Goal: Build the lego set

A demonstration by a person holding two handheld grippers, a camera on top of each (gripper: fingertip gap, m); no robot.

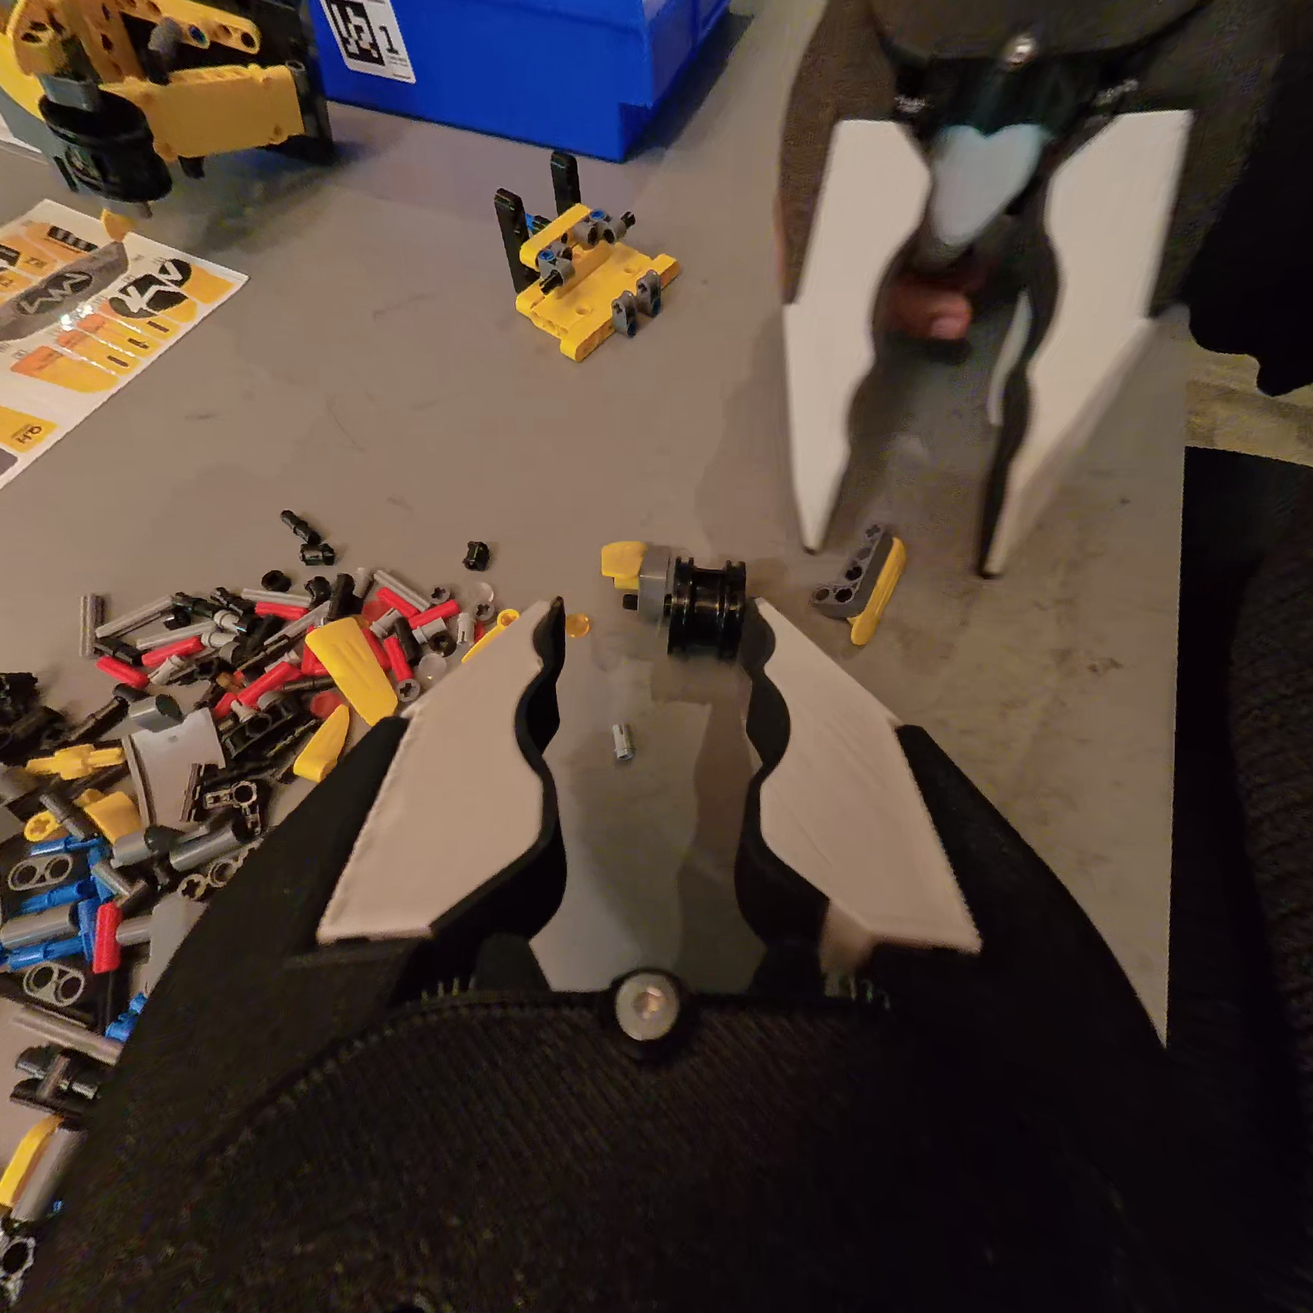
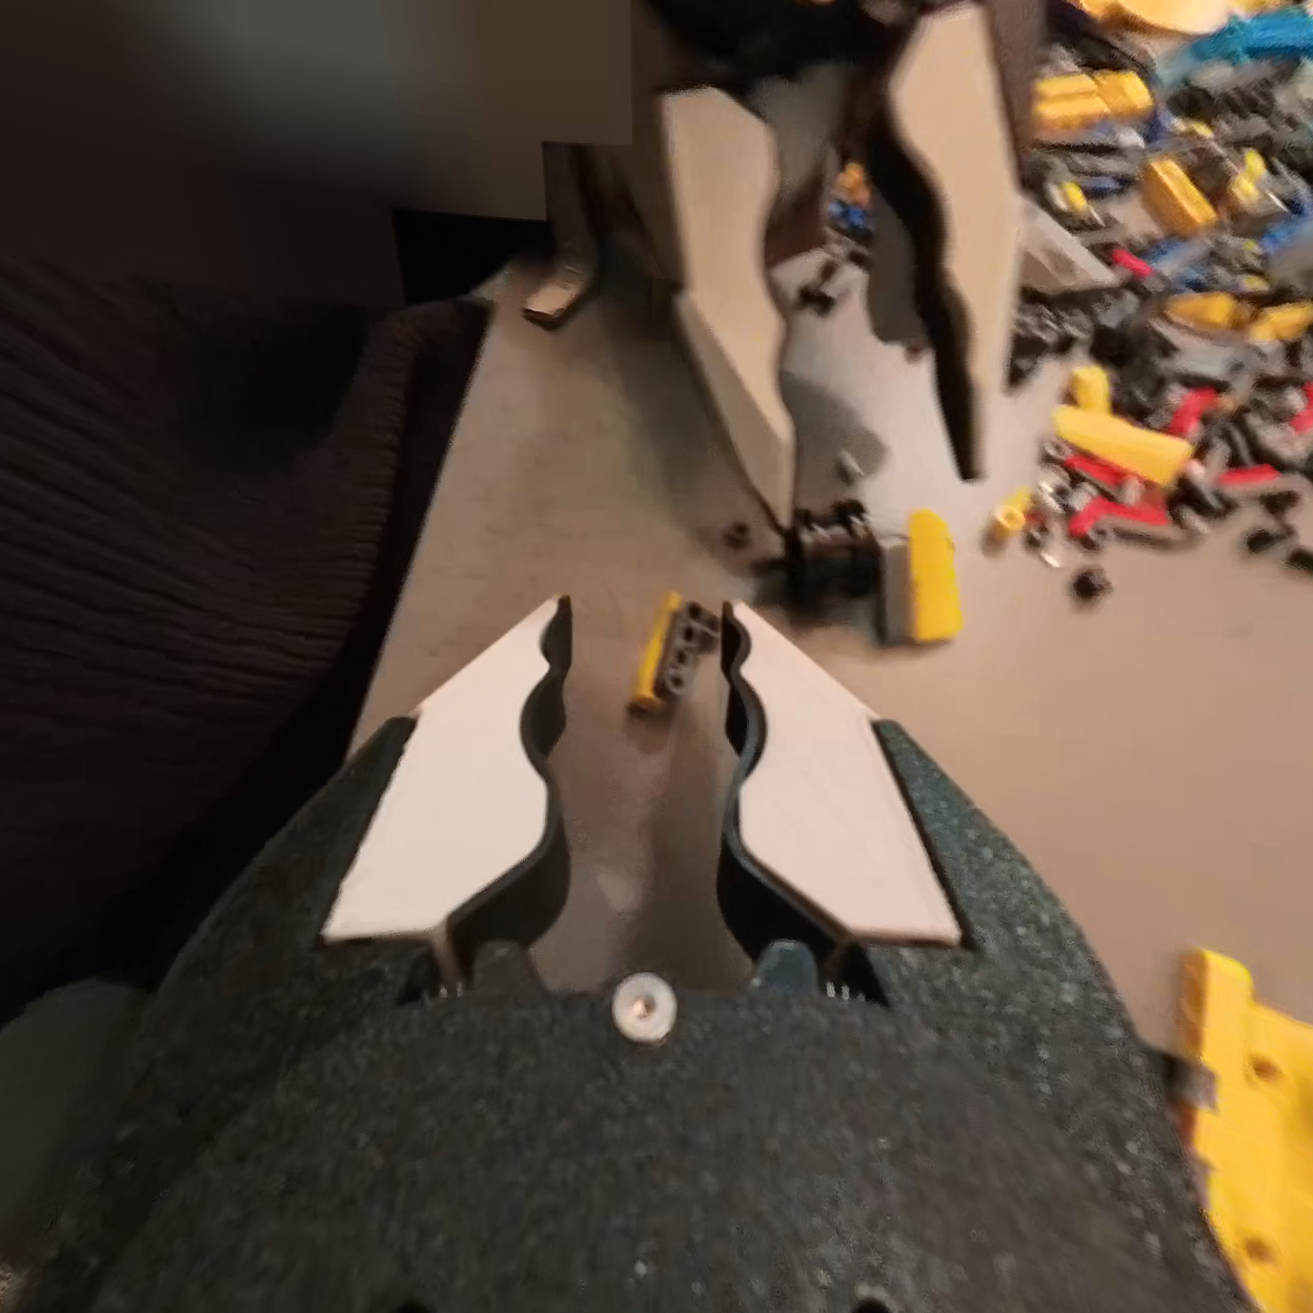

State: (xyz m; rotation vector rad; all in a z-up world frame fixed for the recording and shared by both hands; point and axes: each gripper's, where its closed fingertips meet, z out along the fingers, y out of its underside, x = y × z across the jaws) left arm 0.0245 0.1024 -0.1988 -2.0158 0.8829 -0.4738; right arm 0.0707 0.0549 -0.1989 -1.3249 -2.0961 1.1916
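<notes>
My left gripper (image 1: 657, 611) is open and empty, low over the grey table (image 1: 426, 426). A black wheel hub with a grey and yellow piece (image 1: 700, 604) lies at its fingertips, close to the right one. A small grey pin (image 1: 623, 742) lies between the fingers, and an orange round stud (image 1: 577, 625) lies by the left tip. My right gripper (image 2: 646, 607) is open, with a small grey and yellow beam piece (image 2: 671, 650) lying between its tips, close to the right one. The right gripper (image 1: 902, 558) also shows blurred in the left wrist view, just above that beam piece (image 1: 860, 586).
A pile of loose black, red, grey, blue and yellow parts (image 1: 213, 710) lies to the left. A yellow sub-assembly (image 1: 590, 277), a blue bin (image 1: 519, 64), a sticker sheet (image 1: 92, 320) and a yellow model (image 1: 163, 85) lie farther off. The table edge (image 1: 1179, 639) meets dark fabric on the right.
</notes>
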